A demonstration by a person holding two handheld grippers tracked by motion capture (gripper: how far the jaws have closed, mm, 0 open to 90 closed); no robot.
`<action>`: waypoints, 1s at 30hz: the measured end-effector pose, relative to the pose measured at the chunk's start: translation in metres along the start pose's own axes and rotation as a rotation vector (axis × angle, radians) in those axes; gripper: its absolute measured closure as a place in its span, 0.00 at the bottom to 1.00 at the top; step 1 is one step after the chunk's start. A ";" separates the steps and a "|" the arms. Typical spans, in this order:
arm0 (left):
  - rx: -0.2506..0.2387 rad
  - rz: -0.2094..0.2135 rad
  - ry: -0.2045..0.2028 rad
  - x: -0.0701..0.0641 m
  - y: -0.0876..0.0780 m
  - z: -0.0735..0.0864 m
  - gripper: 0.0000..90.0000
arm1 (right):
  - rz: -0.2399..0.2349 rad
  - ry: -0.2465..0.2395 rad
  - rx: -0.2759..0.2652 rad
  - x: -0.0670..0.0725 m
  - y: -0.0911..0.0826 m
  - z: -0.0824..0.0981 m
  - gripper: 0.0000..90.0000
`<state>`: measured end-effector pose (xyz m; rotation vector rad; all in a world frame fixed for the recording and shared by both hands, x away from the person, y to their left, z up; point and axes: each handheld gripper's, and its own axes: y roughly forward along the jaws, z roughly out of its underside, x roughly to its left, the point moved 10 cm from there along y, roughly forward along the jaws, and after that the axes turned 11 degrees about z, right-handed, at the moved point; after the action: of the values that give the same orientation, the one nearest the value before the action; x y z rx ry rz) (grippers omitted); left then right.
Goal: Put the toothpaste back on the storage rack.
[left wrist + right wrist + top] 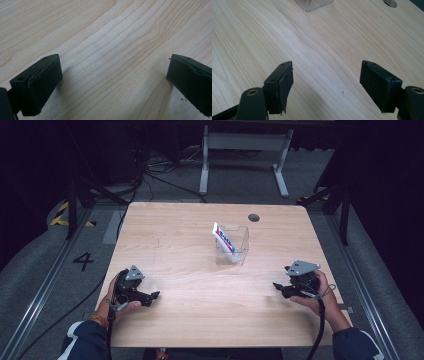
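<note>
The toothpaste tube leans inside the clear box near the table centre, while the left gripper at 8 o'clock and right gripper at 4 o'clock rest spread and empty, so I judge the work looks finished or paused.

The table lies bare on its left half, along the near edge and between the two grippers, so a hand could cross there freely. The one obstacle is the clear box standing just right of centre, with a tube leaning up out of its left side above the rim. A small round hole sits flush in the top behind the box and blocks nothing, and bare wood runs between the box and either side edge
</note>
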<state>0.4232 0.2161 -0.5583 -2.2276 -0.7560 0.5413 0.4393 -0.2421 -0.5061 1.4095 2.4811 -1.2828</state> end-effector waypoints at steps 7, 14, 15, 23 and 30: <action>-0.001 -0.002 0.000 0.000 0.000 0.000 0.01 | 0.008 0.018 0.003 -0.005 -0.003 0.017 0.30; -0.001 -0.002 -0.001 0.000 0.000 0.000 0.01 | 0.017 0.071 -0.002 -0.009 -0.007 0.034 0.29; -0.001 -0.002 -0.001 0.000 0.000 0.000 0.01 | 0.017 0.077 0.010 -0.010 -0.008 0.039 0.29; -0.001 -0.001 -0.001 0.000 0.000 0.000 0.01 | 0.014 0.168 0.038 -0.015 -0.008 0.068 0.26; -0.001 -0.001 -0.001 0.000 0.000 0.000 0.01 | -0.006 0.300 0.022 -0.018 -0.009 0.087 0.21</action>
<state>0.4232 0.2161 -0.5584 -2.2274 -0.7582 0.5416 0.4121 -0.3143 -0.5517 1.7169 2.6603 -1.1791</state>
